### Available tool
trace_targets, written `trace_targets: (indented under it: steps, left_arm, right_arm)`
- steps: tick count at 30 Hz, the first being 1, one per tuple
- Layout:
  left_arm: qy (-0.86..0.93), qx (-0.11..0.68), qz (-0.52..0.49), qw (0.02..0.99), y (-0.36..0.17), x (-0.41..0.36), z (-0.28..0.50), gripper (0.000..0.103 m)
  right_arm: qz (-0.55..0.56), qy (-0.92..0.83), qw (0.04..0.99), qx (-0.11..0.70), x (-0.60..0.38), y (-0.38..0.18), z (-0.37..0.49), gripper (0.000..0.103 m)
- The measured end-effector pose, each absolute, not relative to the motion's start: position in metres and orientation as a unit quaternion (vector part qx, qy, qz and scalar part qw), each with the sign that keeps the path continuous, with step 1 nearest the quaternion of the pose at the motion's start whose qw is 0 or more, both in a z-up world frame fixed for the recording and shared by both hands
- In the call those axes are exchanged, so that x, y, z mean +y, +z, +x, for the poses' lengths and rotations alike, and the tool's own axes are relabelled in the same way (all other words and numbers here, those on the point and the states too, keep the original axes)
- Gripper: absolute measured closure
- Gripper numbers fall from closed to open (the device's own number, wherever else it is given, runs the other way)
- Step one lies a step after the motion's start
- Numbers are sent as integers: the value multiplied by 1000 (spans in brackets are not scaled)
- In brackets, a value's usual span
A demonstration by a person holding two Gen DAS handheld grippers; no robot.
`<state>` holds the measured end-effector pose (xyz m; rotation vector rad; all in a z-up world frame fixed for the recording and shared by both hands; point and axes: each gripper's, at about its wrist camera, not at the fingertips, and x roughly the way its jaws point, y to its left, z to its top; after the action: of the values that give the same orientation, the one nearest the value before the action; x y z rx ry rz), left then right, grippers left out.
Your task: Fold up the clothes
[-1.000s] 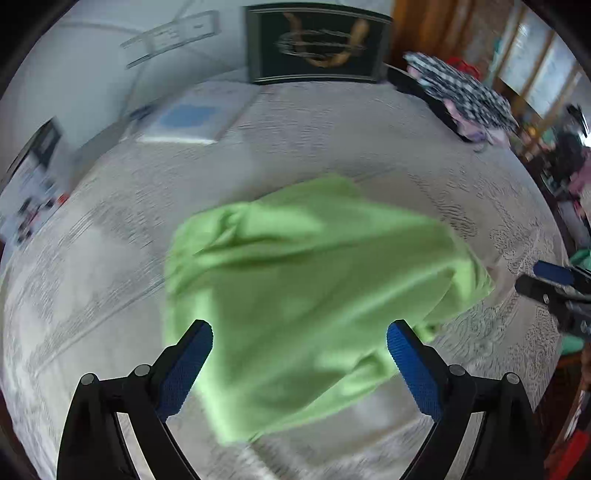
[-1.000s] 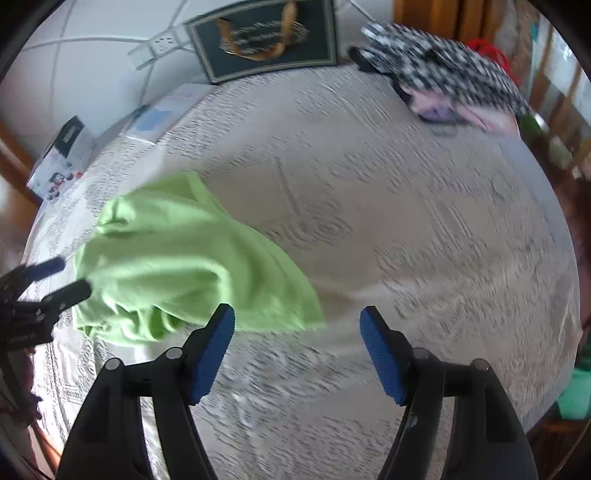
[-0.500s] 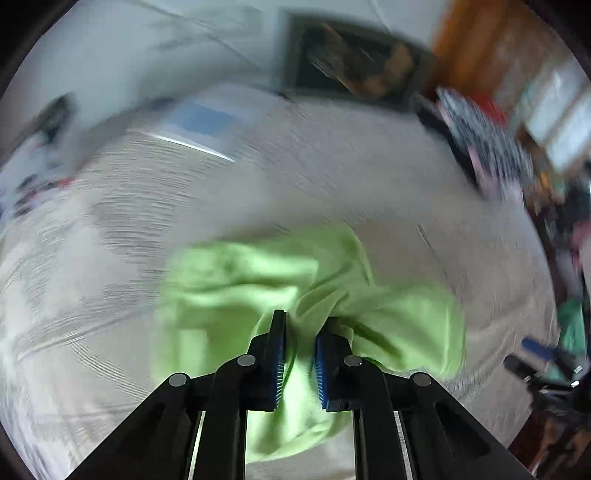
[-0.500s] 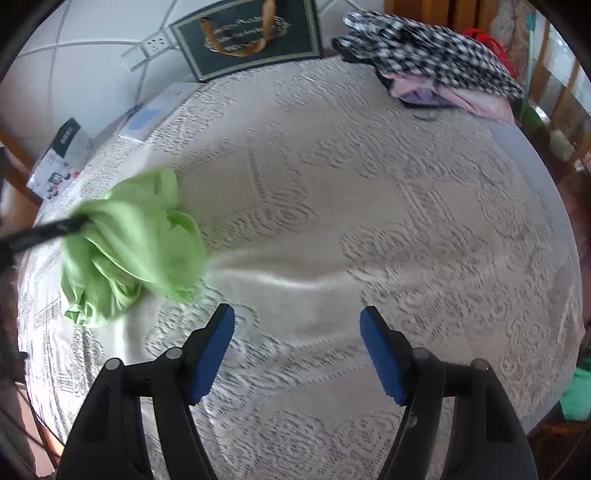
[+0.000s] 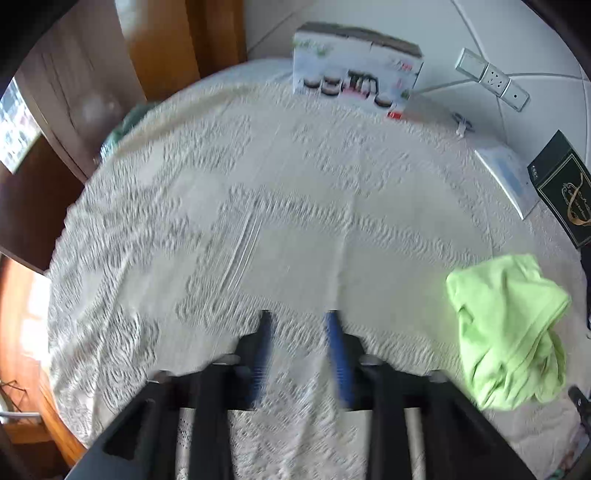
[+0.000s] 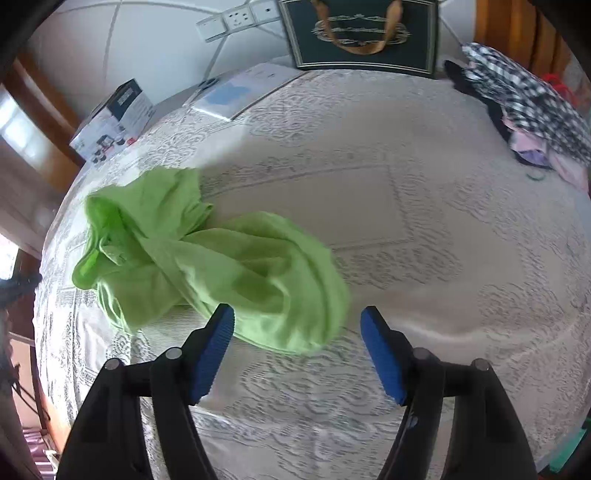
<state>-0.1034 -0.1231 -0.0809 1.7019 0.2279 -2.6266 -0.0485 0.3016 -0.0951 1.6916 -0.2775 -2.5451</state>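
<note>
A crumpled light-green garment [image 6: 221, 258] lies on the lace-covered table [image 6: 424, 229], left of centre in the right wrist view. My right gripper [image 6: 297, 314] is open wide, just short of the garment's near edge, with nothing between its fingers. In the left wrist view the same garment [image 5: 509, 332] sits bunched at the far right, well clear of my left gripper [image 5: 298, 319]. The left gripper's blue pads stand a modest gap apart over bare tablecloth [image 5: 295, 221] and hold nothing.
A dark gift bag [image 6: 362, 33] and a flat white-and-blue box [image 6: 236, 92] stand at the table's back edge. A printed white carton [image 5: 354, 74] sits by the wall. A pile of checked clothes [image 6: 524, 99] lies at the back right. Wooden furniture [image 5: 74, 110] borders the table's left.
My left gripper, shut on the green garment half a second ago, has let it go and swung left. The garment now lies bunched on the table, closer to the right gripper.
</note>
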Motion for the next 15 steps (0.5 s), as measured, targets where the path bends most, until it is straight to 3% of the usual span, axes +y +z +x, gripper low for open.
trace_targets:
  steps: [1,2,7,15]
  left_arm:
    - [-834,77,547,-3,-85,-126,-101,9]
    - [-831,81,551,-9,-90,-129,-99,4]
    - [-817,95,567,-44,-108,-131,-92,4]
    - [-823,-14,548,-147,-97,10,-128,4]
  right_arm:
    - [552,-829,39,-82,295,-95,-51,22]
    - [553,-829,44,-72,288,-95,-53,22]
    - [561,-825,50,-37,266,-102,-56,22]
    - [570,-820,55,-22,262,-121,-54,22]
